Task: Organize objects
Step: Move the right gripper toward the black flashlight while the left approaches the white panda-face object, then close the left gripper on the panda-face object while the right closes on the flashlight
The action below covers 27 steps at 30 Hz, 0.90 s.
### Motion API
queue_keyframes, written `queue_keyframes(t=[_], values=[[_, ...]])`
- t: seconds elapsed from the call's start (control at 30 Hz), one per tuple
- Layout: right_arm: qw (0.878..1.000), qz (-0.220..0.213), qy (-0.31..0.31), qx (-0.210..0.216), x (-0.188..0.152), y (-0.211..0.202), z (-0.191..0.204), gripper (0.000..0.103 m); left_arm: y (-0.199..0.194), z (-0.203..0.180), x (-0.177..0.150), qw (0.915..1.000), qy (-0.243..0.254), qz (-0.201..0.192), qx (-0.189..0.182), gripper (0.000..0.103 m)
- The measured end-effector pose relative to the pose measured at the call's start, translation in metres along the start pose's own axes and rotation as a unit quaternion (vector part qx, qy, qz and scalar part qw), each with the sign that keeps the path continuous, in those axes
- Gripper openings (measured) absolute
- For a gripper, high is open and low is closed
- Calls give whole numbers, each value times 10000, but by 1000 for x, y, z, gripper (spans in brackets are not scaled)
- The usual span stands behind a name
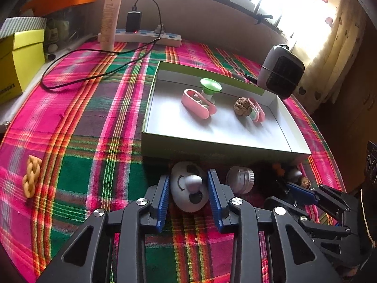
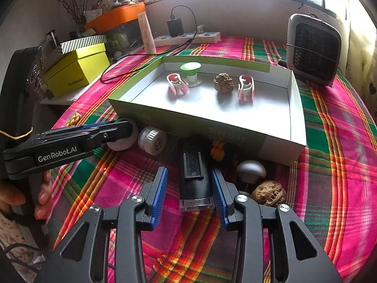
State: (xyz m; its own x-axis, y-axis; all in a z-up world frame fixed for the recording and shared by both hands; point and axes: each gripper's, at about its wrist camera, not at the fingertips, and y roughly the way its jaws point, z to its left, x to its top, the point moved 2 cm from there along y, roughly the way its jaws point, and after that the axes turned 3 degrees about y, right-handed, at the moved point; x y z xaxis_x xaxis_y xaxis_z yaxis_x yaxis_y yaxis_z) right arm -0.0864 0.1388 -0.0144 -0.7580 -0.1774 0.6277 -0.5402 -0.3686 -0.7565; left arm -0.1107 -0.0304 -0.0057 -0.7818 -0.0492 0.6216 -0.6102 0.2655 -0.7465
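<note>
In the left wrist view my left gripper [image 1: 188,174] is shut on a white egg-shaped toy with a drawn face [image 1: 188,188]; both blue pads touch its sides. It rests on the plaid cloth in front of a shallow green-and-white box [image 1: 212,146]. In the right wrist view a black oblong object with a clear end [image 2: 194,184] lies between the fingers of my right gripper [image 2: 189,169]. The right pad is at its edge, a gap shows on the left, so this gripper is open. The left gripper [image 2: 122,127] reaches in from the left.
The box [image 2: 188,120] holds two pink clips, a green-capped piece [image 2: 190,67] and a brown walnut [image 2: 223,82]. On the cloth lie a white ribbed cap [image 2: 153,140], a silver knob [image 2: 251,169], another walnut [image 2: 269,193] and a yellow braid [image 1: 30,179]. A heater [image 2: 313,49] stands back right.
</note>
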Motion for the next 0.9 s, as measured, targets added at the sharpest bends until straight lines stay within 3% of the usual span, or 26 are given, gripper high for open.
queue_keyframes(t=[0.27,0.9], values=[[10000,-13,-9,-24,0,0,1,30,-1,1,-1,10000,-1,1,-2,29],[9998,-91,168,64,-1,-7,3,30,-10,0,-5,10000,39,-57,22,25]])
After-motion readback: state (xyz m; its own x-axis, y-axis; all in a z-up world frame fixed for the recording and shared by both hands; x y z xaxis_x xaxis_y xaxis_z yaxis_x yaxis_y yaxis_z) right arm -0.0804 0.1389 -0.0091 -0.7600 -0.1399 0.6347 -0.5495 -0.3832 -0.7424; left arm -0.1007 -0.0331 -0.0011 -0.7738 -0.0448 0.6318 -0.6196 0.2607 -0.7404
